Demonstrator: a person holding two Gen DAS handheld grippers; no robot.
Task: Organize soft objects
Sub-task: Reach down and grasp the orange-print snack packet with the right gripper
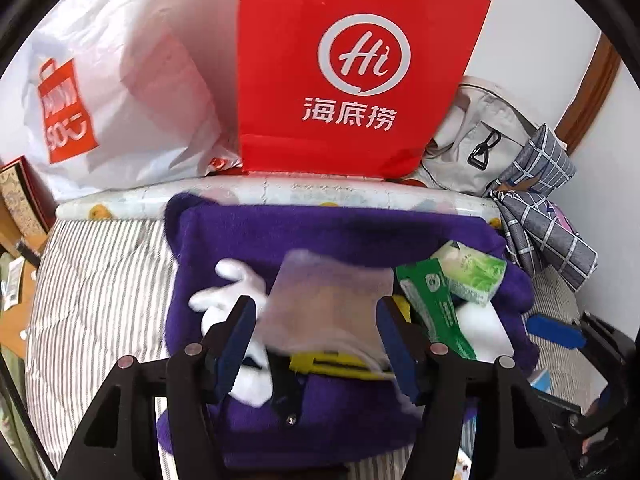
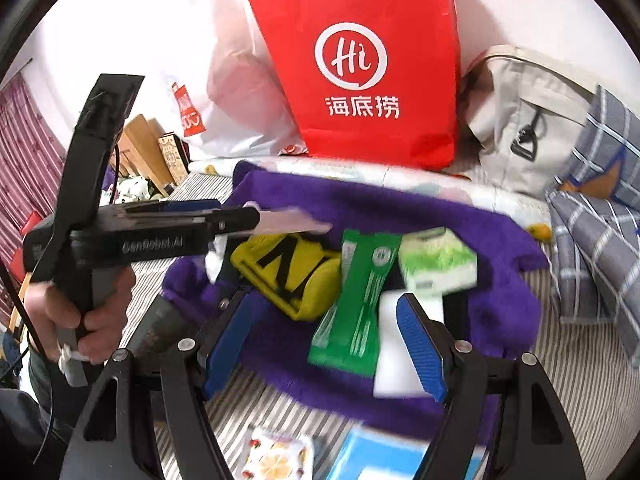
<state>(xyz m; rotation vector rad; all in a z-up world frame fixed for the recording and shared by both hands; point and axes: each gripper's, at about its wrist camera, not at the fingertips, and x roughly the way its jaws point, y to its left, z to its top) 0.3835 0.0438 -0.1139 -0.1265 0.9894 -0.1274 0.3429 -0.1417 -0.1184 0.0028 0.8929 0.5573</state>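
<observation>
Your fuzzy purple blanket (image 2: 400, 216) carries crinkly green packets (image 2: 352, 304); left gripper (image 1: 316, 340) and right gripper (image 2: 324, 344) both gape, gripping nothing.

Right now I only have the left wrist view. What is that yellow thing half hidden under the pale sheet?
Observer: A yellow pad with a black mark, lying on the purple plush.
Operator: Anything on the bed nearer than the plush?
Observer: Yes, a fruit-print packet beside a light blue packet, on the striped sheet.
Operator: Is the right tool gripping anything?
Observer: No. The right tool is open; the green packet and white block lie just ahead of it.
</observation>
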